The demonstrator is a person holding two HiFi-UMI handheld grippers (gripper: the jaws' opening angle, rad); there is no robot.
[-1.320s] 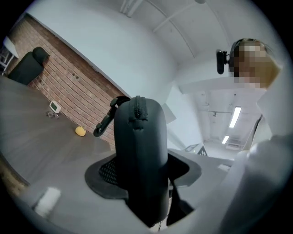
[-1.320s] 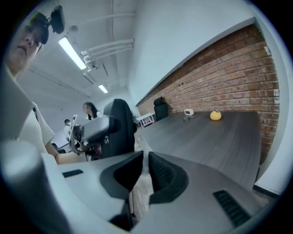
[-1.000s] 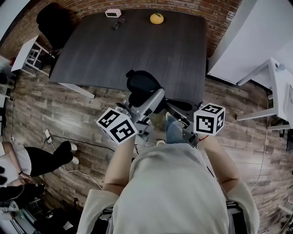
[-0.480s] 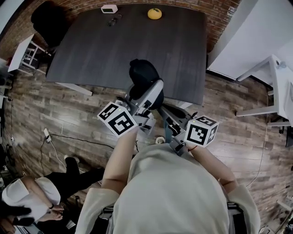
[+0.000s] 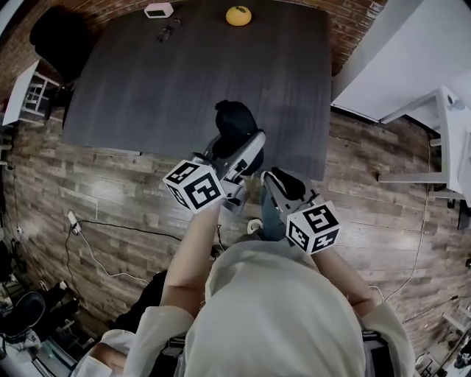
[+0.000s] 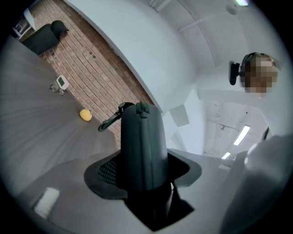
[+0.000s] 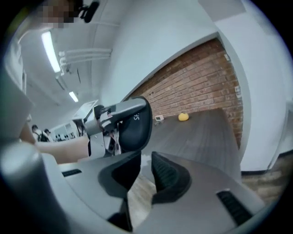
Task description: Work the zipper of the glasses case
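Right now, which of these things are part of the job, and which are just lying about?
In use: glasses case, clamped in the left tool; right tool, jaws opening, nothing between them.
Lying about: yellow fruit and small white device on the table; black chair.

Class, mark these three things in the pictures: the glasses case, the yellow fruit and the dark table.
glasses case (image 6: 142, 146): left gripper view, the middle of its dark shell.
yellow fruit (image 5: 238, 15): head view, the centre of the fruit.
dark table (image 5: 147, 88): head view, a bare part of the tabletop.
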